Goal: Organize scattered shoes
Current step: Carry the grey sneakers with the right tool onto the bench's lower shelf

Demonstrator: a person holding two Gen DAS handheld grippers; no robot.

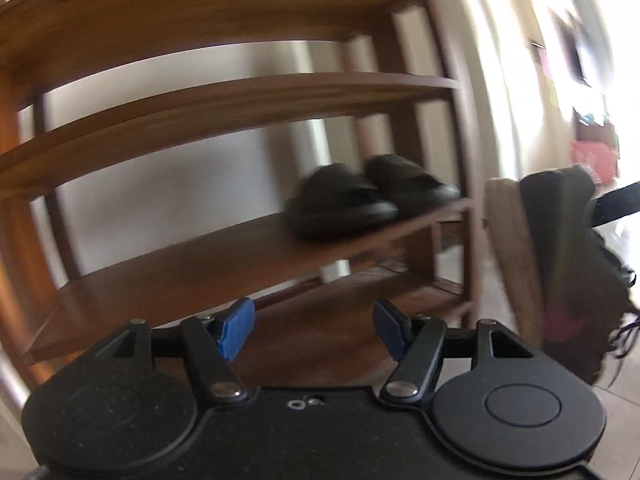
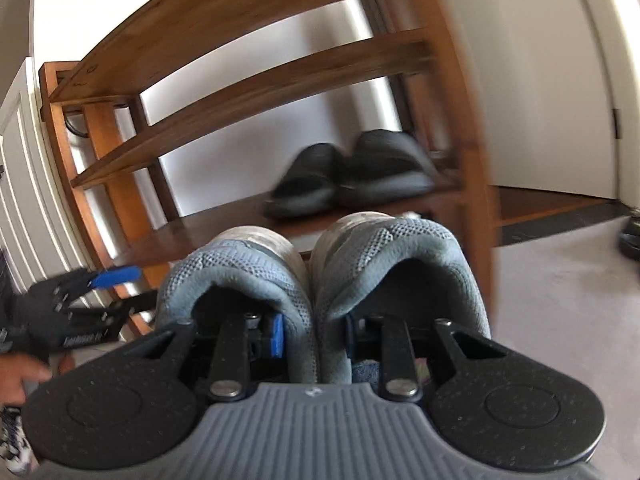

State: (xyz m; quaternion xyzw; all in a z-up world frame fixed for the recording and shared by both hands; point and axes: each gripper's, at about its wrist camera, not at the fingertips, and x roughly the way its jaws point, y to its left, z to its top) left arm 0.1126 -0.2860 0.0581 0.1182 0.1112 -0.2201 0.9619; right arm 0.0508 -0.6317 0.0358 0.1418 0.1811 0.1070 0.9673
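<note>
Pinching the two grey mesh shoes [image 2: 320, 280] together by their soft inner collars in my right gripper [image 2: 314, 332], just before the wooden rack [image 2: 248, 80], I judge them light and squashy; my left gripper [image 1: 314, 326] stands spread, empty.

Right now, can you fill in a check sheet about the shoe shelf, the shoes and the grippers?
Surface: wooden shoe rack, most shelves bare.
Job's things: black slippers side by side on a rack shelf; grey shoes held together, off the shelf.
Clutter: dark item on the floor, far right, blurred.
Grippers: right gripper shut on grey shoes' inner walls; left gripper open, empty.
Cables: nothing seen.
Surroundings: white wall, pale floor.
</note>
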